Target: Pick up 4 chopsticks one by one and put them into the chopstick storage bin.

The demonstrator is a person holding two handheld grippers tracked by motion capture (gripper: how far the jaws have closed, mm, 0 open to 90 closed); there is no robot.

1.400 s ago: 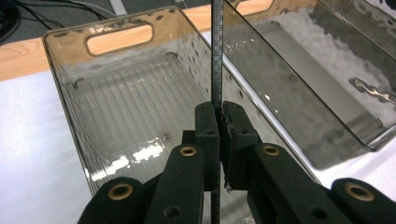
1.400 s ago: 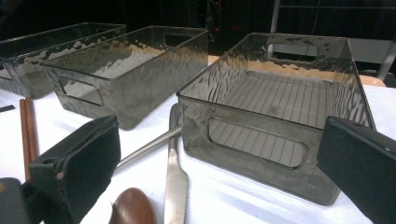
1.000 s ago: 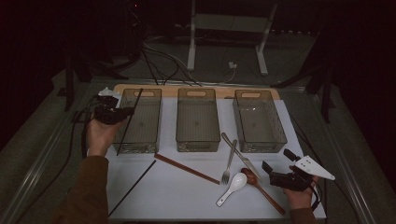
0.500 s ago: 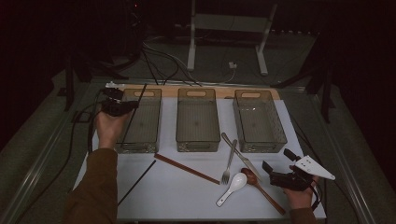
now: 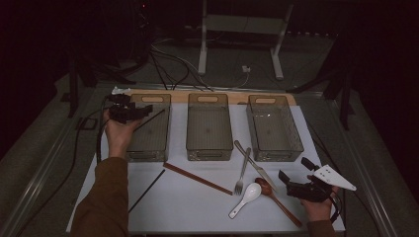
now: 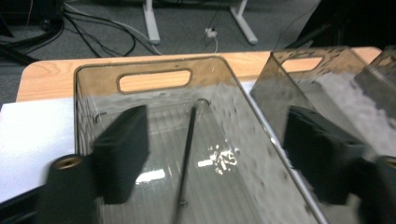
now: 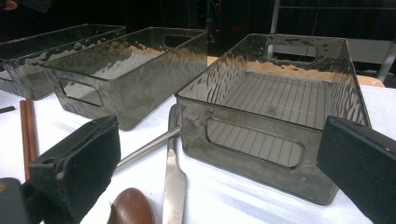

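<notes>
left tongs (image 5: 141, 111) farther over left bin (image 5: 148, 129)

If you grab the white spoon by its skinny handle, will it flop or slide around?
The white spoon looks hard and glossy, so it probably stays stiff, not floppy. That shiny finish may let it slip between the pads. Its rounded bowl rests on the smooth white mat, so a push would likely make it slide or spin.

open claw (image 7: 219, 172), smoky bins (image 7: 275, 116), knife (image 7: 173, 177)

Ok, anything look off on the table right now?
One black chopstick lies in the left bin, its mate on the mat. The brown pair, fork, knife and spoons lie loose.
</notes>
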